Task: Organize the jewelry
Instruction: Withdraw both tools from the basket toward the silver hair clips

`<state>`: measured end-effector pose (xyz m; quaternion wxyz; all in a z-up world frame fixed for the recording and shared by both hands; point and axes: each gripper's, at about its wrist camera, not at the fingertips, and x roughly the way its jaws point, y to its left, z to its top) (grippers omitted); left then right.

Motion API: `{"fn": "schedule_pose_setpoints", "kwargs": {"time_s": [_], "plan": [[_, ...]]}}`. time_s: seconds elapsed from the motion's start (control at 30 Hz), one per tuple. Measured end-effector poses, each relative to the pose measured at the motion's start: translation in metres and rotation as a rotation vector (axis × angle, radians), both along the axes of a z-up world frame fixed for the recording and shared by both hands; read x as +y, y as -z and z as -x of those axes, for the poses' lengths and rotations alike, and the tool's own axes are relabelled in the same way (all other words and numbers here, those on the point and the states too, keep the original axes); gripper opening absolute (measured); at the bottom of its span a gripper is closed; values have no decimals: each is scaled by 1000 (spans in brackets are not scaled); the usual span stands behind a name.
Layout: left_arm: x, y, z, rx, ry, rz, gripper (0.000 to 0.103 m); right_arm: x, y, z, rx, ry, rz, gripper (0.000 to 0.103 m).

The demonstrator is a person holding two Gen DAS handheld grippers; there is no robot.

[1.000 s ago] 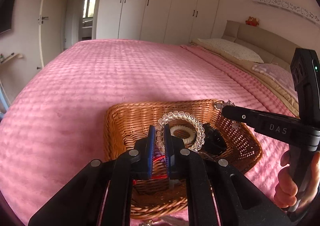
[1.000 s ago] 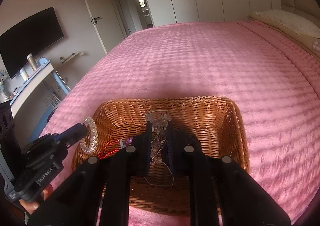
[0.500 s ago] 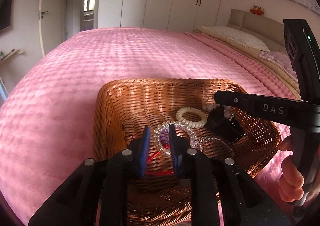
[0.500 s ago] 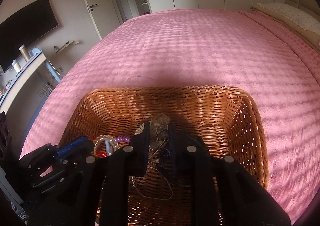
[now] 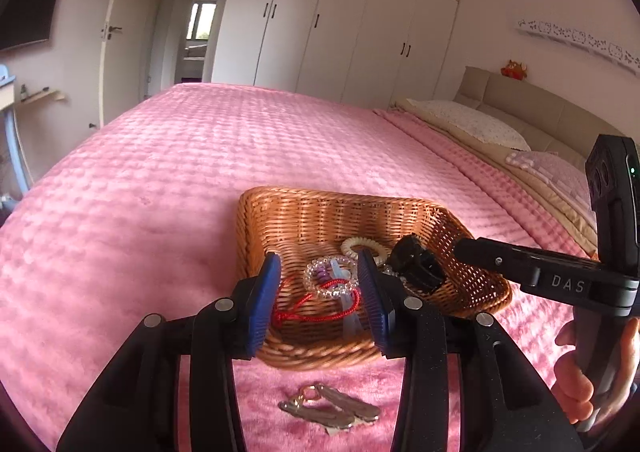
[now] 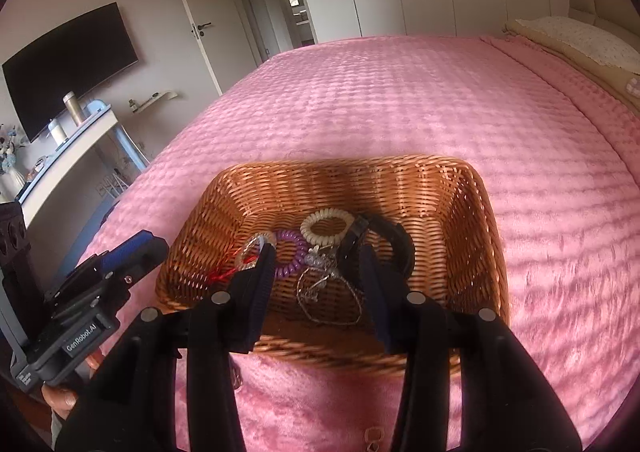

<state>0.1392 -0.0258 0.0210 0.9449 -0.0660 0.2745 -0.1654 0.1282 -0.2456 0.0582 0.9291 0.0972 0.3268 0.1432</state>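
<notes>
A wicker basket [image 5: 280, 208] [image 6: 468, 212] sits on the pink bed. It holds a clear bead bracelet [image 5: 316, 288] [image 6: 250, 248], a red cord [image 5: 316, 314], a purple spiral band [image 6: 292, 256], a cream spiral band [image 5: 366, 246] [image 6: 326, 226], a black clip [image 5: 416, 266] [image 6: 394, 240] and a silver chain [image 6: 324, 288]. My left gripper [image 5: 320, 292] is open and empty above the basket's near side. My right gripper [image 6: 318, 280] is open and empty over the basket. A gold feather-shaped piece [image 5: 328, 408] lies on the bed in front of the basket.
The pink bedspread [image 5: 200, 172] stretches far beyond the basket. Pillows [image 5: 468, 124] and a headboard are at the right. A desk with bottles [image 6: 72, 124] and a wall TV [image 6: 72, 60] stand to the left of the bed. White wardrobes line the far wall.
Both grippers have opened. The bead bracelet left my left gripper and the silver chain left my right gripper; both now lie in the basket. Both grippers have drawn back a little.
</notes>
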Motion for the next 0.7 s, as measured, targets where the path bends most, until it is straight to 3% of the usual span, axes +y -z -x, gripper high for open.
{"fn": "schedule_pose_setpoints", "kwargs": {"time_s": [0.17, 0.33, 0.53, 0.7], "plan": [[13, 1, 43, 9, -19, 29, 40, -3, 5, 46, -27, -3, 12, 40], [23, 20, 70, 109, -33, 80, 40, -10, 25, 84, -52, 53, 68, 41], [14, 49, 66, 256, -73, 85, 40, -16, 68, 96, -33, 126, 126, 45], [-6, 64, 59, 288, -90, 21, 45, -26, 84, 101, -46, 143, 78, 45]]}}
